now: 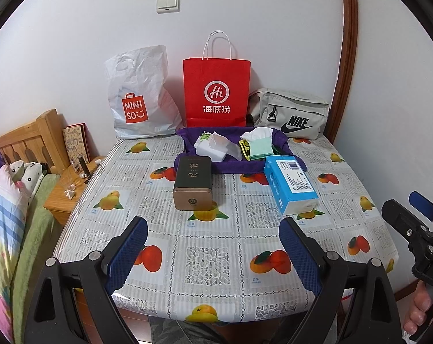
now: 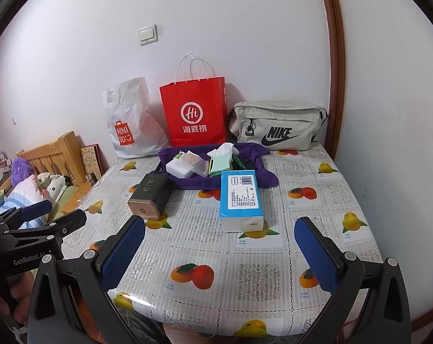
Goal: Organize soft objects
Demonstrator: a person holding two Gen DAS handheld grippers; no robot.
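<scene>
Over the near table edge, both grippers are held wide apart

Nothing is gripped by left gripper (image 1: 213,240) or right gripper (image 2: 220,243); the purple cloth (image 1: 230,169) with soft items is seen at 12 o'clock

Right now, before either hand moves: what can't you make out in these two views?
- Red paper carrier bag, white plastic shopping bag, grey fabric waist bag: contents hidden by their own walls, both views.
- Small items on the purple cloth: overlapping, too small to name.
- Blue tissue pack: print too small to read.
- Table's near edge: covered by the open left tongs and right tongs.
</scene>
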